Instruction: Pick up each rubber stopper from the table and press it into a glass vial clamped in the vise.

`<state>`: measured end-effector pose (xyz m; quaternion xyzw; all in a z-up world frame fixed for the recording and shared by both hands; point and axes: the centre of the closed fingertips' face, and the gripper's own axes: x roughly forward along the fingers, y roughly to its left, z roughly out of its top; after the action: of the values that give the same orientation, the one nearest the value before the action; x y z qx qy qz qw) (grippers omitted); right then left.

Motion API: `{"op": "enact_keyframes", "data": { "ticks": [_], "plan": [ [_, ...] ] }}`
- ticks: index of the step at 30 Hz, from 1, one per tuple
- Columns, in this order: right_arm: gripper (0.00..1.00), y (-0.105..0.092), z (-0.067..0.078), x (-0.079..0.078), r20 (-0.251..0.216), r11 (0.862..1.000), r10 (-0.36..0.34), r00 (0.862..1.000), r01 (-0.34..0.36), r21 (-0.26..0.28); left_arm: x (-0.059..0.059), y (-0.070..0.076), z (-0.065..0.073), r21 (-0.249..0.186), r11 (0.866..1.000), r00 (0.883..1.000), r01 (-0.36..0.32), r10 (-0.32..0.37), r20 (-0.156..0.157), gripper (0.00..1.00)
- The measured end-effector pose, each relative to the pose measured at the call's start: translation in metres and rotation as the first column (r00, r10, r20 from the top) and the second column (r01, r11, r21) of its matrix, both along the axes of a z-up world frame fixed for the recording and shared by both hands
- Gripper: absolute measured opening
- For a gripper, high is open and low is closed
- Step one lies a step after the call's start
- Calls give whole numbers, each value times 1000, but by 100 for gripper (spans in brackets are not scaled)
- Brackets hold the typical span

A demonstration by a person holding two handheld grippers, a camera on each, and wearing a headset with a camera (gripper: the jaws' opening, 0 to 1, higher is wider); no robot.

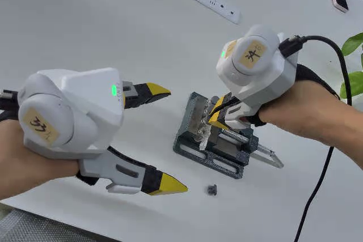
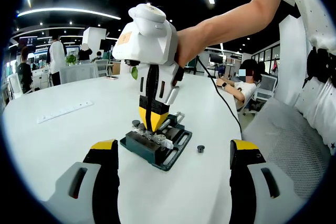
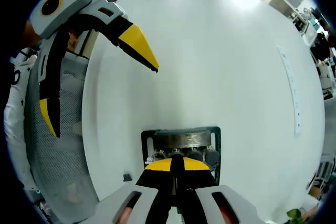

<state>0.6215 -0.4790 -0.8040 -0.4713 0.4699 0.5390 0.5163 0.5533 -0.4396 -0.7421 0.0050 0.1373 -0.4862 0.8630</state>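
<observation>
one squat dark stopper near blocky vise.

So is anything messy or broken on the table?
Nothing looks broken or spilled. The vise sits flat on the table, with its vials in a tidy row. One small dark stopper lies alone beside the vise, not yet in a vial.

At the bottom centre, the right gripper is holding its yellow-tipped jaws together, their tips overlapping a row of glass vials sitting in the dark vise. A small dark stopper is lying on the white table at lower left. In the upper left, the left gripper is holding its jaws wide apart. A power strip is lying along the right.
</observation>
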Motion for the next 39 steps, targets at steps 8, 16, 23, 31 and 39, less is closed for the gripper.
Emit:
{"op": "enact_keyframes", "data": {
  "ticks": [8,16,23,31,39],
  "plan": [
    [0,0,-1,-1,16,1000,21,1000,-21,-22,0,1,-2,2,1000,1000,-6,6,-3,86],
    [0,0,0,-4,47,998,42,998,-39,-50,0,1,0,11,1000,1000,-9,9,2,86],
    [0,-1,3,-2,27,998,59,998,-59,-8,-11,1,4,42,999,1000,10,-10,1,86],
    [1,-2,4,0,9,997,0,1000,0,78,-13,8,6,56,998,1000,-16,16,1,85],
    [4,-1,7,2,18,993,-23,1000,21,117,-15,7,9,63,998,1000,-11,11,2,85]
  ]
}}
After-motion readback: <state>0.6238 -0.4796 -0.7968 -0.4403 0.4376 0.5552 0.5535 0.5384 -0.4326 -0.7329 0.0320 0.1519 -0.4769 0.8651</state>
